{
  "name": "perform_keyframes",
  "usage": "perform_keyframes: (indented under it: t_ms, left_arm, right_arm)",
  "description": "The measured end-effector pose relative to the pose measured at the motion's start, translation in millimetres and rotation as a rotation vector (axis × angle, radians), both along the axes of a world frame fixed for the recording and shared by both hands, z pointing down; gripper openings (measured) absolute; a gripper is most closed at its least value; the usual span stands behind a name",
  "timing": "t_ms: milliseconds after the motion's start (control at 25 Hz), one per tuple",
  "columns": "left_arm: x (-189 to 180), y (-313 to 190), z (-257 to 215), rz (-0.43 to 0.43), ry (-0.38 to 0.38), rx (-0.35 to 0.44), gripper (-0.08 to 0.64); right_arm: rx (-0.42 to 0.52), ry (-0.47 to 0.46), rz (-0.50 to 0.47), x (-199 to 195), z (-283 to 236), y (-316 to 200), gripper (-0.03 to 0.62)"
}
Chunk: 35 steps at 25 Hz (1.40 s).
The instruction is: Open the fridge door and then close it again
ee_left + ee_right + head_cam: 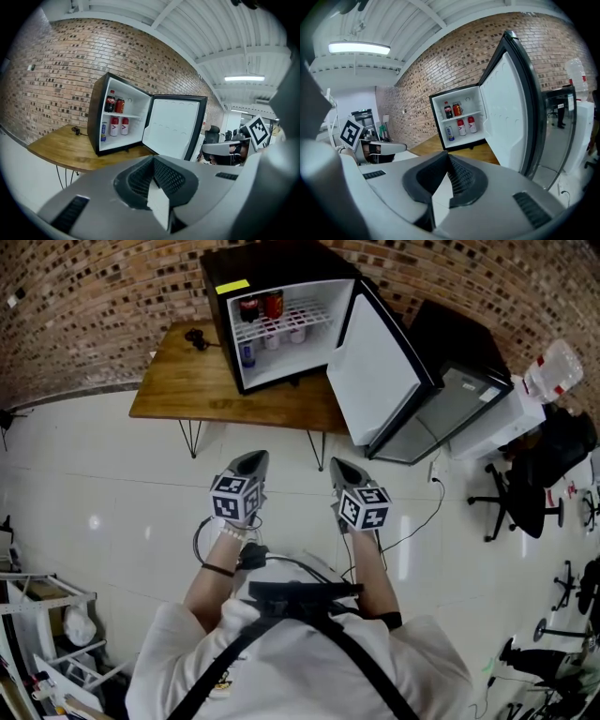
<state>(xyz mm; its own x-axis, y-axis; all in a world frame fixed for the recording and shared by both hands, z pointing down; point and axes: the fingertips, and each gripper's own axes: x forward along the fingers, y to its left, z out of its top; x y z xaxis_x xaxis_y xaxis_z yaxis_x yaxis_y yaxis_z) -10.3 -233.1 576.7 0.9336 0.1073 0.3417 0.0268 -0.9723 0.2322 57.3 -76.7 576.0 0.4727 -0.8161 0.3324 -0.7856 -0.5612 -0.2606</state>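
Note:
A small black fridge point(225, 296) stands on a wooden table point(187, 381) against the brick wall. Its door point(370, 367) hangs wide open to the right, white inner face showing point(506, 117). Cans and bottles point(115, 104) fill its shelves. My left gripper point(251, 463) and right gripper point(344, 470) are held side by side over the floor, well short of the table and touching nothing. Both have their jaws shut and empty. In the right gripper view the door's edge point(532, 108) looms close on the right.
A black cabinet and a white unit point(487, 418) stand right of the fridge. An office chair point(530, 493) is at the far right. A cable point(195, 337) lies on the table's left part. Shelving point(37, 615) stands at the lower left.

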Motion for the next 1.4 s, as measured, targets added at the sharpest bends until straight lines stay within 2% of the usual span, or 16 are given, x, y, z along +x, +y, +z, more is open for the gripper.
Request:
perform_keyframes:
  t_ms: [80, 120, 240, 360, 520, 680, 1040, 1120, 1240, 1320, 1400]
  left_arm:
    - [1, 5, 1, 0.013, -0.004, -0.013, 0.0]
    - [2, 8, 2, 0.024, -0.009, -0.017, 0.0]
    - [0, 20, 7, 0.052, -0.033, -0.007, 0.0]
    - [-4, 29, 12, 0.06, -0.054, -0.002, 0.0]
    - [-7, 40, 17, 0.049, -0.067, -0.009, 0.0]
    - [-10, 47, 21, 0.017, -0.076, -0.014, 0.0]
    - [-22, 63, 38, -0.08, -0.084, -0.044, 0.0]
    - [-23, 66, 43, -0.096, -0.089, -0.052, 0.0]
    - [-24, 69, 49, -0.117, -0.098, -0.064, 0.0]
    - [-25, 69, 52, -0.126, -0.101, -0.068, 0.0]
    - [-25, 68, 54, -0.133, -0.106, -0.071, 0.0]
  right_arm:
    - [-0.027, 0.012, 0.033, 11, 12, 12, 0.025]
    - [-0.047, 0.013, 0.054, 19, 22, 22, 0.055]
    - [-0.091, 0.009, 0.118, 48, 45, 58, 0.254]
    - [-0.098, 0.033, 0.17, 83, 46, 95, 0.336]
    - [-0.122, 0.073, 0.182, 129, 41, 126, 0.336]
    - [-0.143, 0.096, 0.165, 162, 39, 136, 0.336]
    - [-0.14, 0.148, 0.059, 189, 37, 122, 0.331]
    - [-0.128, 0.167, 0.059, 193, 34, 121, 0.276]
    - [-0.116, 0.173, 0.055, 197, 32, 118, 0.28]
    - [-0.117, 0.186, 0.054, 198, 32, 116, 0.207]
    - [-0.119, 0.197, 0.059, 197, 32, 116, 0.195]
